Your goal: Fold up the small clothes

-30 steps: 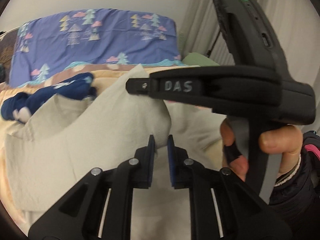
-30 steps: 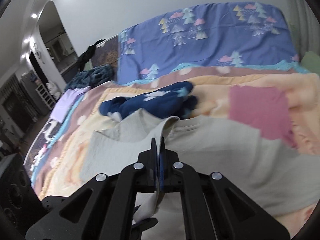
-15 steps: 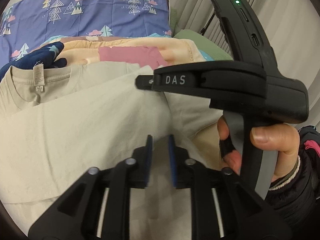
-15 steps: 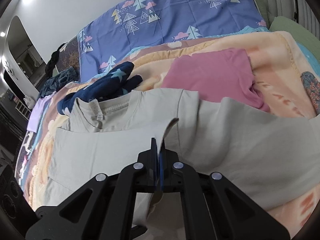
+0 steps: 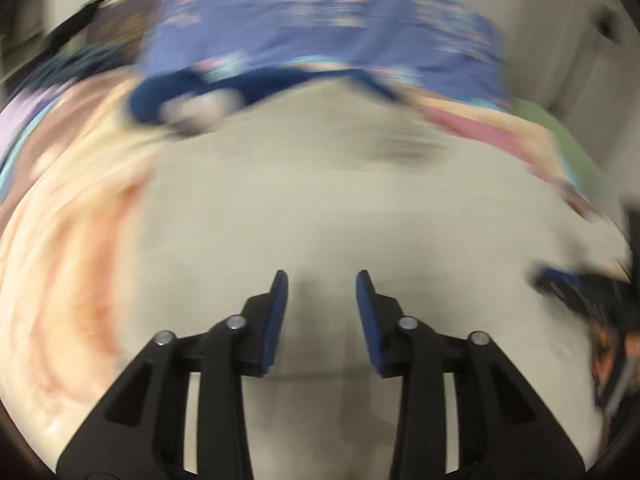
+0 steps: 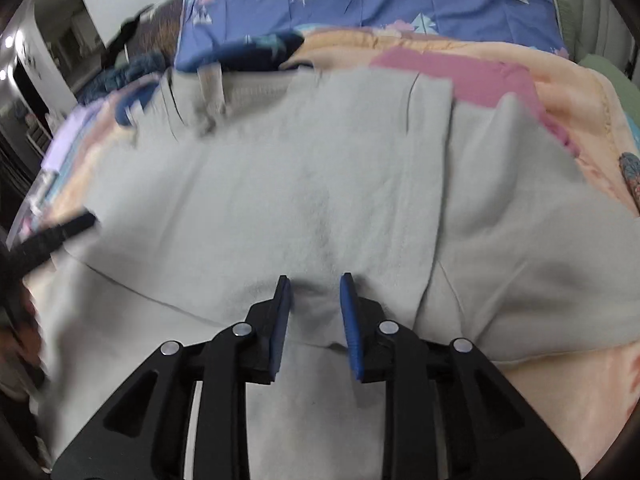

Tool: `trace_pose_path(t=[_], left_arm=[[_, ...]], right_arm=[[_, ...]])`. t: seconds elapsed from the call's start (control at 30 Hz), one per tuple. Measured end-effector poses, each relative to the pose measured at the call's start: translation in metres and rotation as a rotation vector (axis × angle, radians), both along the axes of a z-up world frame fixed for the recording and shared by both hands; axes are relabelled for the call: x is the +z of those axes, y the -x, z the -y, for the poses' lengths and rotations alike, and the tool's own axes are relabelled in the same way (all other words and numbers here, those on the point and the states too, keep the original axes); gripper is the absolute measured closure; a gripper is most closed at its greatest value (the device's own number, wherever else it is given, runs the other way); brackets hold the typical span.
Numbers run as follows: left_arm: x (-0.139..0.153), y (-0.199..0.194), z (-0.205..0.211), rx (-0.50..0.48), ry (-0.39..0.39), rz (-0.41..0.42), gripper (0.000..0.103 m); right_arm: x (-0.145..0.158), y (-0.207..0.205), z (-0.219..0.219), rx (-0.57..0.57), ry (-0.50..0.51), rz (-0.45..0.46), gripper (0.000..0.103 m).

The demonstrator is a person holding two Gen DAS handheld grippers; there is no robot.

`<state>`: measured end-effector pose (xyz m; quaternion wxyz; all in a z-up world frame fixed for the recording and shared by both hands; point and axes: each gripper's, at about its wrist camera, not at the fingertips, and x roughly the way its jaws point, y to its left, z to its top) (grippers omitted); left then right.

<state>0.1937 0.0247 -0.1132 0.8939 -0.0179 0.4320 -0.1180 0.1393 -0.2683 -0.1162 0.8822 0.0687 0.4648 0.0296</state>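
Bed with peach blanket (image 6: pixel 592 120) fills both views; blue tree-print pillow (image 6: pixel 400 4) at the far end. Beige T-shirt (image 6: pixel 320 184) is the task's thing: it lies spread on the blanket, near side of the bed, taking up most of the right wrist view, collar and label at far left. One layer is folded over across the body, its edge running near-to-far right of centre, and a sleeve corner sticks up at far right. A fold ridge crosses the near left part.

Pink garment (image 6: pixel 480 72) lies flat beyond the shirt, far right, partly under it. Navy star-print garment (image 6: pixel 264 54) is bunched at far left by the collar. Both look unfolded.

Right gripper (image 6: pixel 315 300): jaws have just been opening, blue pads part-way apart, a small pucker of shirt cloth between them but the pads no longer pinch it, so released. Left gripper (image 5: pixel 322 296): jaws have also just been opening, wider gap, nothing between them, only shirt surface below. The left view is heavily motion-blurred, so whether the tips touch cloth I cannot tell.

Progress, as a judgement: first side fold of the shirt laid down and let go. Left: other side, sleeve tuck, lengthwise fold, then the pink and navy pieces.
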Motion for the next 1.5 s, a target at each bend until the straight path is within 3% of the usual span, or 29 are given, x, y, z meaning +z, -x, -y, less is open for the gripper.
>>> trace_pose_path(t=[0.07, 0.1, 0.17, 0.2, 0.3, 0.4, 0.47, 0.5, 0.53, 0.6, 0.73, 0.83, 0.97, 1.13, 1.27, 1.33, 1.43, 1.5], left_arm=[[-0.017, -0.018, -0.034, 0.1, -0.061, -0.02, 0.074], [-0.023, -0.023, -0.051, 0.089, -0.006, -0.02, 0.074], [-0.023, -0.022, -0.074, 0.114, 0.13, -0.045, 0.084], [-0.021, -0.021, -0.076, 0.139, 0.126, -0.049, 0.09], [-0.011, -0.011, -0.063, 0.139, 0.075, -0.025, 0.091], [0.001, -0.002, -0.045, 0.055, 0.088, 0.004, 0.09], [0.009, 0.004, -0.028, -0.005, 0.075, 0.036, 0.089], [0.014, 0.009, -0.013, -0.039, 0.056, 0.054, 0.084], [0.016, 0.013, 0.0, -0.067, 0.039, 0.067, 0.07], [0.014, 0.019, 0.024, -0.107, -0.013, 0.096, 0.056], [-0.022, 0.012, 0.048, -0.144, -0.089, 0.047, 0.055], [-0.024, 0.016, 0.052, -0.144, -0.109, 0.066, 0.055], [-0.025, 0.016, 0.048, -0.144, -0.079, 0.062, 0.054], [-0.026, 0.014, 0.047, -0.143, -0.074, 0.064, 0.054], [-0.026, 0.013, 0.046, -0.143, -0.064, 0.064, 0.054], [-0.026, 0.013, 0.045, -0.143, -0.051, 0.063, 0.053], [-0.026, 0.012, 0.044, -0.146, -0.035, 0.06, 0.051], [-0.026, 0.011, 0.044, -0.148, -0.028, 0.058, 0.05]], right_arm=[[-0.001, 0.003, -0.005, -0.009, 0.022, 0.03, 0.076], [0.003, 0.004, -0.007, -0.012, 0.023, 0.036, 0.075], [0.011, 0.008, -0.007, -0.024, 0.001, 0.051, 0.073], [0.013, 0.01, -0.004, -0.032, -0.008, 0.054, 0.073], [0.023, 0.025, 0.016, -0.078, -0.049, 0.094, 0.073], [0.04, 0.051, 0.056, -0.191, -0.072, 0.178, 0.073], [0.052, 0.069, 0.1, -0.327, -0.069, 0.239, 0.073], [0.056, 0.076, 0.118, -0.402, -0.071, 0.249, 0.069], [0.06, 0.086, 0.147, -0.503, -0.083, 0.27, 0.06], [0.066, 0.11, 0.192, -0.659, -0.131, 0.316, 0.049], [0.071, 0.175, 0.293, -0.929, -0.278, 0.383, 0.049], [0.065, 0.217, 0.345, -1.068, -0.35, 0.418, 0.049], [0.051, 0.239, 0.374, -1.118, -0.417, 0.407, 0.049], [0.035, 0.229, 0.377, -1.118, -0.452, 0.392, 0.053], [0.032, 0.213, 0.384, -1.148, -0.408, 0.366, 0.073], [0.03, 0.21, 0.388, -1.201, -0.391, 0.332, 0.097], [0.044, 0.202, 0.372, -1.212, -0.447, 0.404, 0.097], [0.07, 0.172, 0.336, -1.059, -0.472, 0.466, 0.097]])
